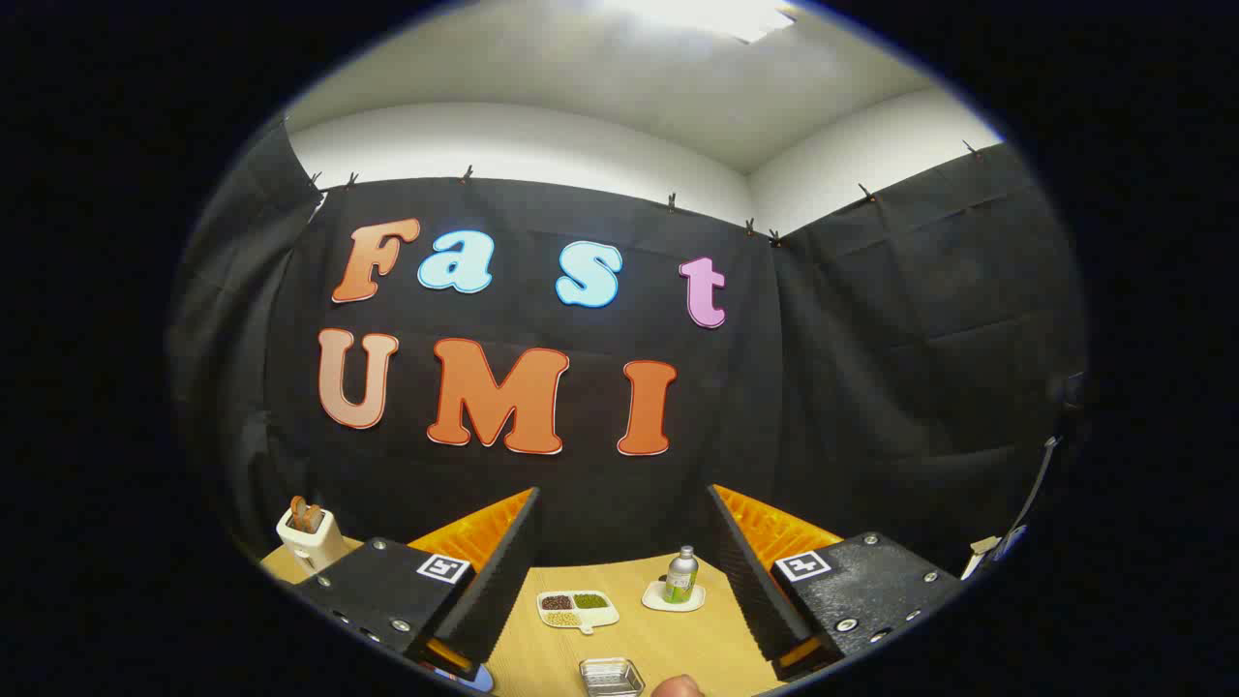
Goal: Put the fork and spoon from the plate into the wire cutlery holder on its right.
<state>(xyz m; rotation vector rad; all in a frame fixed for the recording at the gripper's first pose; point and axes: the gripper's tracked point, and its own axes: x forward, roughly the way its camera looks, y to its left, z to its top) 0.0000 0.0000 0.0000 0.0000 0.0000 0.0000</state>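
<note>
**Asker:** What is nearest?

**Describer:** The gripper [622, 490] looks forward over a pale wooden surface [678, 644]. Its jaws are released and spread wide apart, with nothing held between them.

**Asker:** Where is the cutlery holder relative to the jaws?

**Describer:** A small rectangular metal container [612, 676] sits at six o'clock. It lies in the gap between the jaws, near their base, and touches neither. I cannot tell whether this is the wire holder, or whether anything lies inside it. Just beside it, at its four o'clock, is a rounded pinkish shape [678, 687], cut off from sight. I cannot tell what it is.

**Asker:** And farther out?

**Describer:** Farther along the gap between the jaws lies a white divided dish [579, 610]. Its compartments hold dark brown, green and pale grains. At its three o'clock, a green-labelled bottle [681, 576] stands upright on a small white saucer [660, 600]. Out at nine o'clock, past the left jaw, a white toaster [308, 537] has browned slices poking up. Farthest away hangs the black cloth wall [871, 387], with white wall above it.
</note>
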